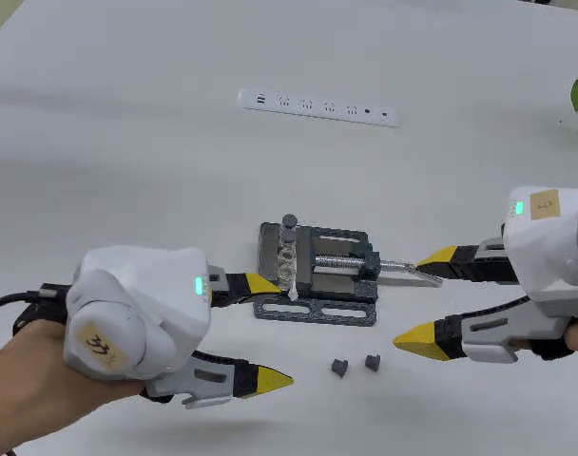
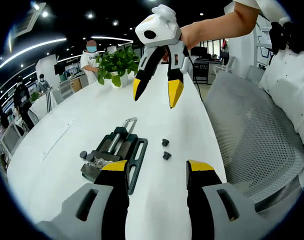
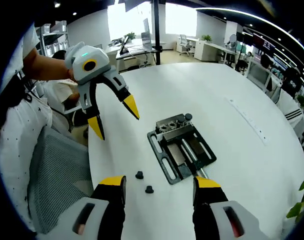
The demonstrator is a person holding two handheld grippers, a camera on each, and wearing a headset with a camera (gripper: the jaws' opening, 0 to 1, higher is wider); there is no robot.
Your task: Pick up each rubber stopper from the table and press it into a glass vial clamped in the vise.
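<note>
The job looks about one third done. A black vise (image 1: pixel 317 275) sits on the white table (image 1: pixel 127 190), and it clamps a short row of glass vials (image 1: pixel 288 268). One dark rubber stopper, the fitted stopper (image 1: pixel 289 221), already sits on top of the vial at the far end of the row. The other vials look open, so they likely need plugs too.

Two stoppers are not yet picked up. The first loose stopper (image 1: pixel 339 368) and the second loose stopper (image 1: pixel 373 362) lie on the table just in front of the vise. They are side by side and not touching.

Counting it all up, there is one vise, three stoppers and two tools. The vials are clear and small, so their number is hard to tell. It looks like three or four.

The left tool (image 1: pixel 267 332) hovers just to the left of the vise. Its jaws are spread wide and nothing is between them. The right tool (image 1: pixel 427 296) hovers to the right of the vise, near the vise's screw handle. Its jaws are spread wide too, and it holds nothing.

A white power strip (image 1: pixel 317 106) lies on the table well behind the vise.

The next step is probably to pick up one of the loose stoppers.
</note>
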